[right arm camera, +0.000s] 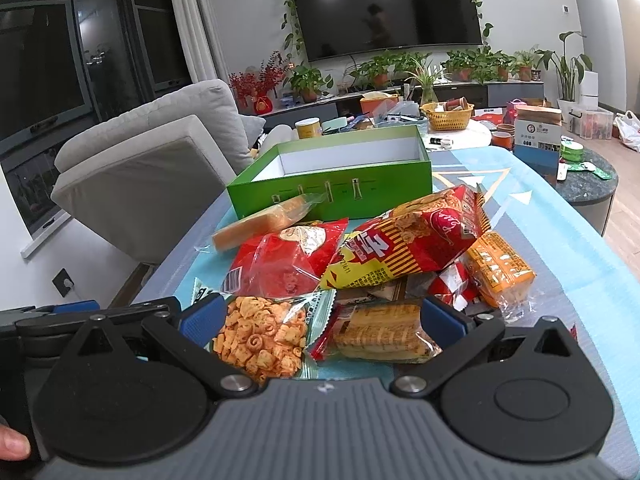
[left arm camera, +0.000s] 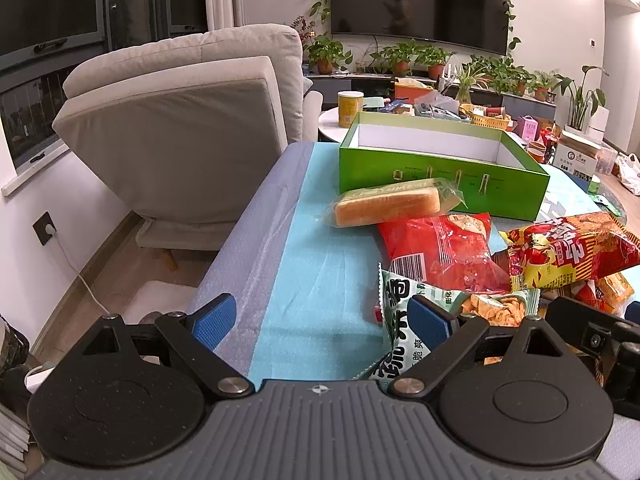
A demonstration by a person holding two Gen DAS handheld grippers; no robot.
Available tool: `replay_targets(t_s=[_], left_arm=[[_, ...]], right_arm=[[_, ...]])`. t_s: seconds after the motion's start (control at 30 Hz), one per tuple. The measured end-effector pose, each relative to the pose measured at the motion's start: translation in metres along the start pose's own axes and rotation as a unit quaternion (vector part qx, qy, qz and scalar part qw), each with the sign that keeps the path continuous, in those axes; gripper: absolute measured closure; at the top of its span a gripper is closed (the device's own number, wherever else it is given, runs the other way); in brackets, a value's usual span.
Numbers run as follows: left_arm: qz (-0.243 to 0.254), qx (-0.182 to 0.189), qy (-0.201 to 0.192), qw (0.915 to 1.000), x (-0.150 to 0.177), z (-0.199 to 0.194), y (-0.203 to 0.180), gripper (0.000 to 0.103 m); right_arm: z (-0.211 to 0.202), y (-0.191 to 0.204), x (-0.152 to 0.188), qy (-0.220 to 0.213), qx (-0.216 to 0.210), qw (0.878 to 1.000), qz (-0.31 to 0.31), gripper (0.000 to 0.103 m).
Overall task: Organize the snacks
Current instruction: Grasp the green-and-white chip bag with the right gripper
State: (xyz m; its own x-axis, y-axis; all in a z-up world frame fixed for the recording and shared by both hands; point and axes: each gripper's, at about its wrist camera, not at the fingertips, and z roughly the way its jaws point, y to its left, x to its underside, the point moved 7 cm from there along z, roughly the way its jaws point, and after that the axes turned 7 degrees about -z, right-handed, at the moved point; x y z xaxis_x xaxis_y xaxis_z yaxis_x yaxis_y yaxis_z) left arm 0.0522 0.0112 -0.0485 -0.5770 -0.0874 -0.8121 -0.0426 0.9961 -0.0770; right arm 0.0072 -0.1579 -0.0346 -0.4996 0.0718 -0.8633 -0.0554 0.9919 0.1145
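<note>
The snacks lie in a loose heap on the light blue foam-covered counter (right arm camera: 568, 264), and behind them, toward the far edge, stands the open green cardboard box with a white inside (right arm camera: 344, 184), which looks empty, so I judge that the sorting is not yet begun and that the box is placed there to receive the packets. Its open top faces up and its long wall faces the heap, which makes it easy to drop things in from the near side. The clear-wrapped loaf of sliced bread (left arm camera: 386, 206) lies just in front of the box wall, and it partly rests on the red plastic bag of crisps (left arm camera: 444, 250). The red and yellow striped snack bag (right arm camera: 408, 236) lies on top of other packets, near the middle of the heap, with the orange packet of crackers (right arm camera: 500, 274) beside it toward the right edge. The left tongs (left arm camera: 324, 318) are spread wide and hold nothing; they hover low at the left near edge, with the green and white bag of orange puffed snacks (right arm camera: 260, 336) against the right finger. The right tongs (right arm camera: 320, 316) are also spread apart and empty, and between their fingers lie that puffed-snack bag and the clear packet of striped wafer rolls (right arm camera: 380, 332), probably the first candidates, because they are nearest.
</note>
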Motion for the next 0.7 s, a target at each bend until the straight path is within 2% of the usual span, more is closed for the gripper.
replay_targets(t_s=[0.23, 0.3, 0.43, 0.6, 0.7], left_arm=[[-0.007, 0.015, 0.002, 0.9999, 0.000, 0.001, 0.002, 0.011], [-0.015, 0.033, 0.007, 0.9993, 0.000, 0.002, 0.003, 0.011], [-0.027, 0.076, 0.019, 0.9966, 0.001, 0.001, 0.003, 0.021], [-0.005, 0.113, 0.041, 0.9927, 0.007, 0.005, -0.003, 0.027], [0.003, 0.152, 0.059, 0.9867, 0.013, 0.008, -0.006, 0.028]], right_arm=[[0.000, 0.000, 0.000, 0.001, -0.010, 1.000, 0.009, 0.042], [0.000, -0.001, 0.000, 0.001, -0.019, 1.000, 0.014, 0.042], [0.000, 0.000, 0.002, 0.004, -0.028, 0.999, 0.014, 0.042], [0.004, -0.002, 0.003, 0.019, -0.050, 0.998, 0.033, 0.042], [0.011, -0.004, 0.003, 0.034, -0.065, 0.996, 0.052, 0.042]])
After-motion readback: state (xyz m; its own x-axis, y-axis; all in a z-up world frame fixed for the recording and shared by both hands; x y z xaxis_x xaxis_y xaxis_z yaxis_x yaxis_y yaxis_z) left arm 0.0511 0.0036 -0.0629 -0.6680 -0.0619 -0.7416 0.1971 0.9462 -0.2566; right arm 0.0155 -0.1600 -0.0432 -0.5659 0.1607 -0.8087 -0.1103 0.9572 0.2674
